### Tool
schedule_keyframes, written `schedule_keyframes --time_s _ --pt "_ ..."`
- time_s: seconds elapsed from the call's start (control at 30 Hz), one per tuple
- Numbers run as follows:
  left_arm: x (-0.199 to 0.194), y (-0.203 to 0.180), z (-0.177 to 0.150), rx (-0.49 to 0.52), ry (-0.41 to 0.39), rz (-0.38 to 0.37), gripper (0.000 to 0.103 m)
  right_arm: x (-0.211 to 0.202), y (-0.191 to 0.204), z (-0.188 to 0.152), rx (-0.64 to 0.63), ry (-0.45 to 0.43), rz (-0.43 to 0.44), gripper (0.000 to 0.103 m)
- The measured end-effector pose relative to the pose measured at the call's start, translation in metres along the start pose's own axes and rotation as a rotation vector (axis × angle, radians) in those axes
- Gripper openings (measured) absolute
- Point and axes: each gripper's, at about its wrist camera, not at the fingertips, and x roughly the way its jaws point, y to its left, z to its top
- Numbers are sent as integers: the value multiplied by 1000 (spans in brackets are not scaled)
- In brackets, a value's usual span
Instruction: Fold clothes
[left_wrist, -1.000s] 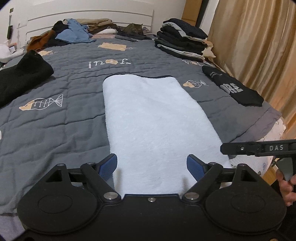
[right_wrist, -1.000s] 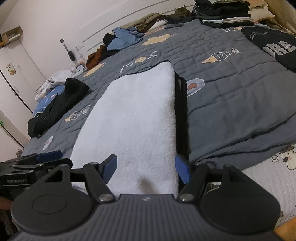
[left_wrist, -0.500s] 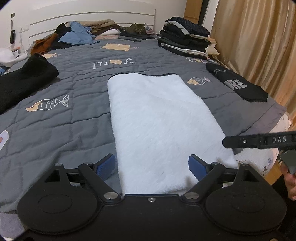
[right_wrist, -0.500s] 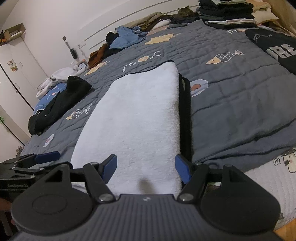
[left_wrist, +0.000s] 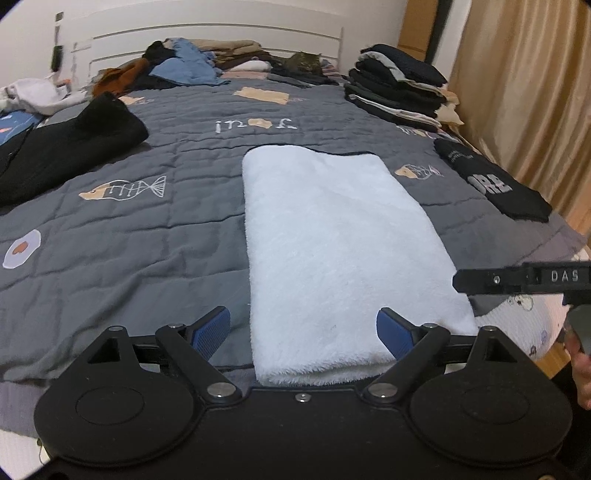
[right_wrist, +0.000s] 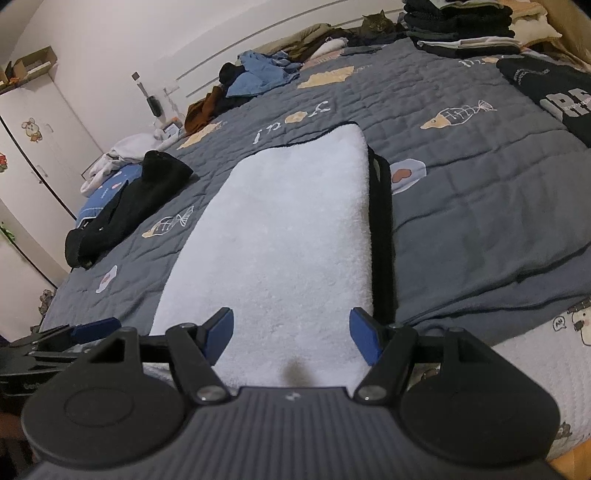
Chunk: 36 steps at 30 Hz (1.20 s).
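A white fleecy garment (left_wrist: 332, 251) (right_wrist: 284, 240) lies folded into a long strip on the grey quilt (left_wrist: 147, 221), with a black edge showing along its right side in the right wrist view. My left gripper (left_wrist: 306, 332) hovers open over the strip's near left corner, nothing between its blue pads. Over the near end of the strip my right gripper (right_wrist: 291, 332) also stands open and holds nothing. Each gripper shows at the edge of the other's view.
A stack of folded dark clothes (left_wrist: 399, 88) stands at the far right, a folded black printed shirt (left_wrist: 491, 184) nearer. A pile of unfolded clothes (left_wrist: 184, 70) and a cat (left_wrist: 306, 62) lie at the headboard. A black garment (left_wrist: 66, 147) is left. Curtains hang right.
The left gripper has shifted left, so the white strip now sits further right in its view, and its jaws stand slightly wider. The right gripper has kept still.
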Motion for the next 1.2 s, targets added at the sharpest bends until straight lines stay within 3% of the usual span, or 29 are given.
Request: schedule_keyframes --time_s 0.17,0.4,0.8,1.2 --pt "-10 -4 10 -27 -16 45 87 -1 3 5 -14 22 3 68" --pt "-22 -12 15 -14 12 109 87 -15 6 11 -17 -17 38 68" --pt "-68 -21 30 -6 -7 131 90 -22 8 11 30 -32 85 68" --pt "-109 -18 41 37 -22 115 94 -38 25 9 27 -1 57 68"
